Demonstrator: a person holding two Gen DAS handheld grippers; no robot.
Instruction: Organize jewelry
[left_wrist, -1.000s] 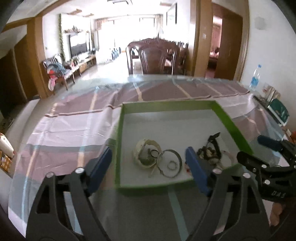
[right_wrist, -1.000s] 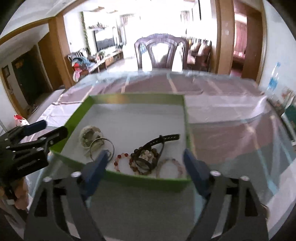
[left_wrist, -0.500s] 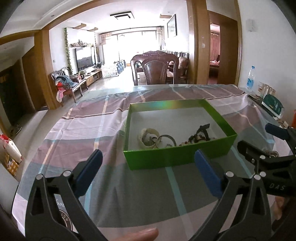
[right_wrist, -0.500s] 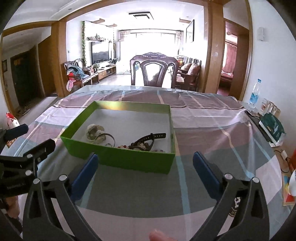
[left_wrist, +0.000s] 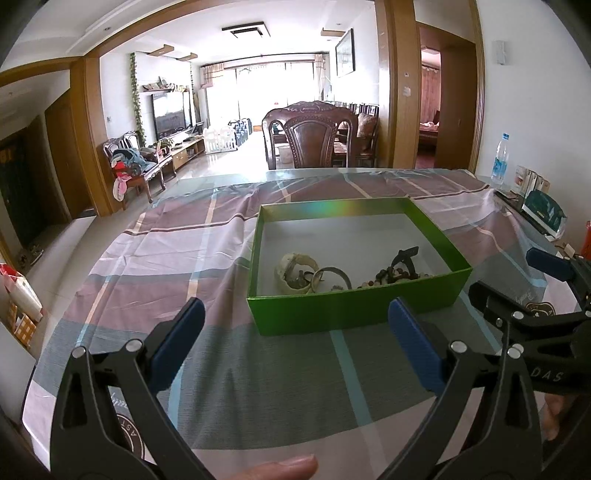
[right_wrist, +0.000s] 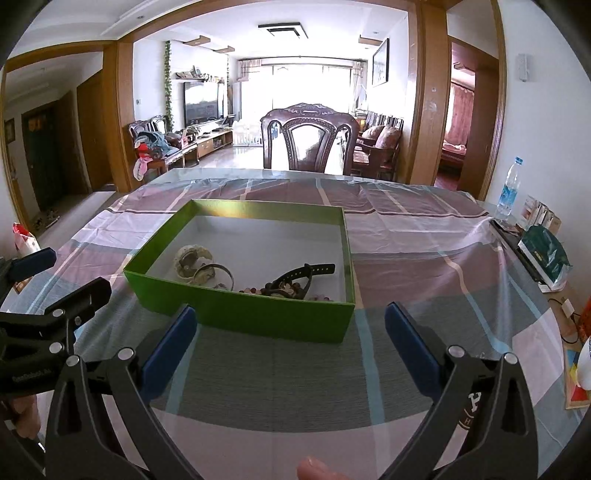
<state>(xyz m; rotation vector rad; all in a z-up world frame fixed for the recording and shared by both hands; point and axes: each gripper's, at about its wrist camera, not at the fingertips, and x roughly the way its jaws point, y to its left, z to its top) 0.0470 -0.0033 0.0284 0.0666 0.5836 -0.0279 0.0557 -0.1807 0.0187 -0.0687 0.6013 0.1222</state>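
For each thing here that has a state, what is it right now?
green box: lidless, upright on the table, jewelry inside
left gripper: open, empty, short of the box
right gripper: open, empty, short of the box
black watch: lying in the box, strap unbuckled
metal bangle: lying in the box
water bottle: upright, capped

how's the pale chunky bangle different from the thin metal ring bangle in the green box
The pale chunky bangle is cream, broad and thick-walled; the thin metal ring bangle is a dark, slim hoop. The pale bangle sits nearer the left wall of the green cardboard box, with the metal bangle just to its right, towards the black strap watch. Small dark pieces sit inside the pale bangle; what the metal bangle encircles is unclear. Both lie close together on the box's white floor.
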